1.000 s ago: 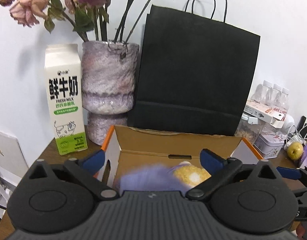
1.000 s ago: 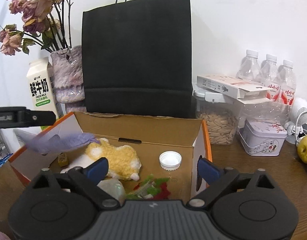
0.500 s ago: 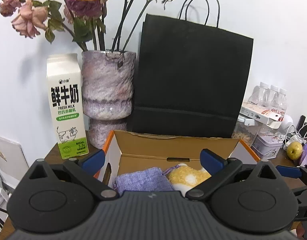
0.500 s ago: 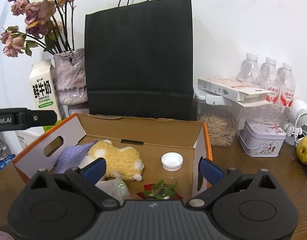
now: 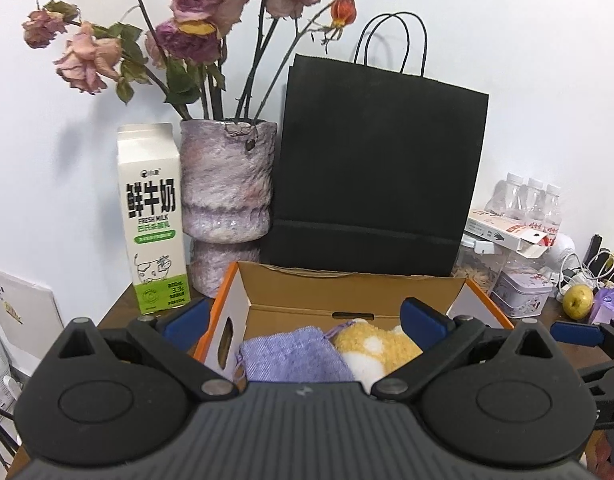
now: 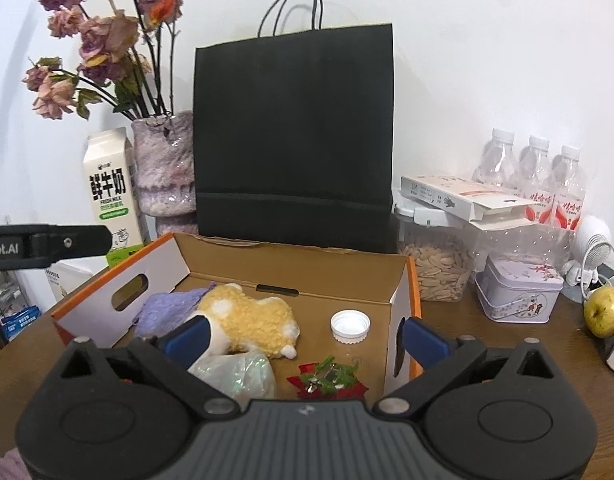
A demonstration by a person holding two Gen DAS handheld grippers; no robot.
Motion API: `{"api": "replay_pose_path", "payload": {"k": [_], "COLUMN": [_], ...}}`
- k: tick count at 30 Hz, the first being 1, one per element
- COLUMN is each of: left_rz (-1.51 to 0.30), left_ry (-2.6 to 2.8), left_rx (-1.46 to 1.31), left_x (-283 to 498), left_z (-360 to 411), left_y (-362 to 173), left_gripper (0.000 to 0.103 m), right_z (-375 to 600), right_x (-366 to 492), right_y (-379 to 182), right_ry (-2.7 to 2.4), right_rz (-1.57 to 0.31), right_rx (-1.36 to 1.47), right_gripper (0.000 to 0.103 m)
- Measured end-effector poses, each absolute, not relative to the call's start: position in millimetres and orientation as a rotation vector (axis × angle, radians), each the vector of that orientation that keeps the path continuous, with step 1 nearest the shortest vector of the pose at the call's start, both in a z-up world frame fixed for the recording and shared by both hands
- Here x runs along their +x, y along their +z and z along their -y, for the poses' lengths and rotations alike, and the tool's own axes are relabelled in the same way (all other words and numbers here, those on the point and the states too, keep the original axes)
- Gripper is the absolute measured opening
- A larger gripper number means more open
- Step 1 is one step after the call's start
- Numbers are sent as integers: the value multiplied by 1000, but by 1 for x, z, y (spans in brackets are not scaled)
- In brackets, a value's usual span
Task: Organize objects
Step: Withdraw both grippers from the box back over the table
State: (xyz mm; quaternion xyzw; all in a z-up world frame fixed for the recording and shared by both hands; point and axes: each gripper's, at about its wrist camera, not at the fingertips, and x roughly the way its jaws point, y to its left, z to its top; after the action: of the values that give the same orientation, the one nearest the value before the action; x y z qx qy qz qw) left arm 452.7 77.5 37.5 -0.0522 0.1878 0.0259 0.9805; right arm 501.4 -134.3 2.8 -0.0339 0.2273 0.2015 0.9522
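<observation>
Both hand-held grippers, left (image 5: 303,320) and right (image 6: 305,338), stand wide and empty, the right's jaws opening; risk: a jaw catching the cardboard box (image 6: 291,258) wall and shifting it.

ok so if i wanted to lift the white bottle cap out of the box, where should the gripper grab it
Grip the white bottle cap across its ribbed side wall, coming from straight above. It lies flat on the floor of the cardboard box with its open side up, so only the rim offers opposing faces. The box's right wall stands close beside it, so probably set the fingers along that wall rather than across.
</observation>
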Motion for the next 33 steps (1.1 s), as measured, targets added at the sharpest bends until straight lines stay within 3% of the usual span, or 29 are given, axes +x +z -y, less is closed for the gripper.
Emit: {"api": "replay_pose_path", "payload": {"k": [33], "left_rz": [-385], "left_ry": [91], "left_rx": [-72], "left_x": [304], "left_z": [-53], "left_y": [29], "left_gripper": [103], "right_z": [192], "right_x": [340], "right_y": [7], "right_ry": [452], "right_rz": [-354], "right_rx": [-120], "right_gripper": [103]}}
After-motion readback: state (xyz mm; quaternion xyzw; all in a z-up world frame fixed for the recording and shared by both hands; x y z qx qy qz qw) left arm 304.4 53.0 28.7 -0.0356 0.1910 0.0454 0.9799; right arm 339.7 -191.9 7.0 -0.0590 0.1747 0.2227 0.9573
